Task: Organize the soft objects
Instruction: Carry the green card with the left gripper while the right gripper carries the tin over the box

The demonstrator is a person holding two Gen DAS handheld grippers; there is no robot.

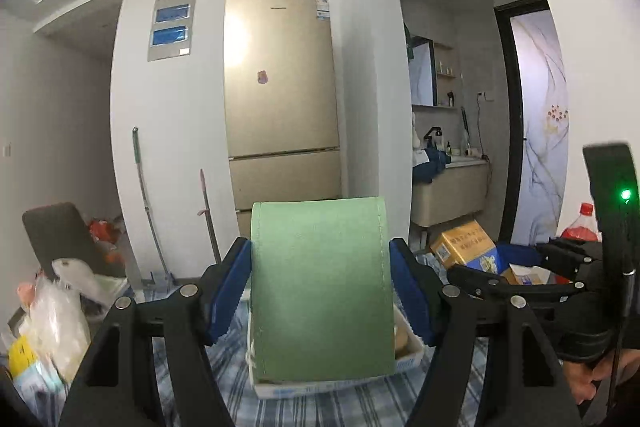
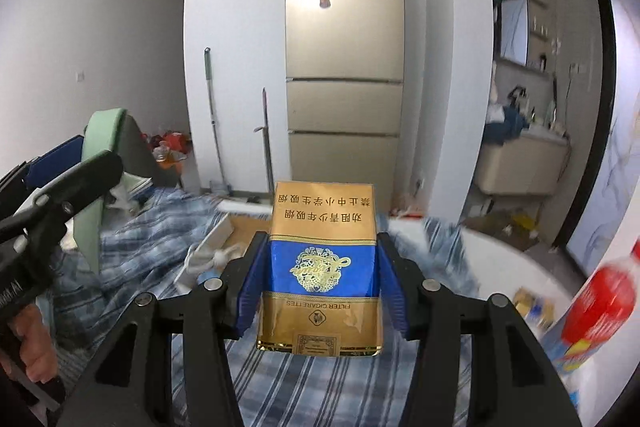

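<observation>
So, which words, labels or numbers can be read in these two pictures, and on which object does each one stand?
"FILTER CIGARETTES": upside down, on the gold band of the cigarette carton held in the right gripper.
"劝阻青少年吸烟" and "禁止中小学生吸烟": upside down, on the carton's upper gold part.
Fridge brand and stickers: too small to read.
Green pad in the left gripper: no text.

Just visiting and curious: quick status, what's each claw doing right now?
Left gripper shut on green pad, held upright over a white box. Right gripper shut on cigarette pack above the plaid cloth. Nothing blocking either.
</observation>
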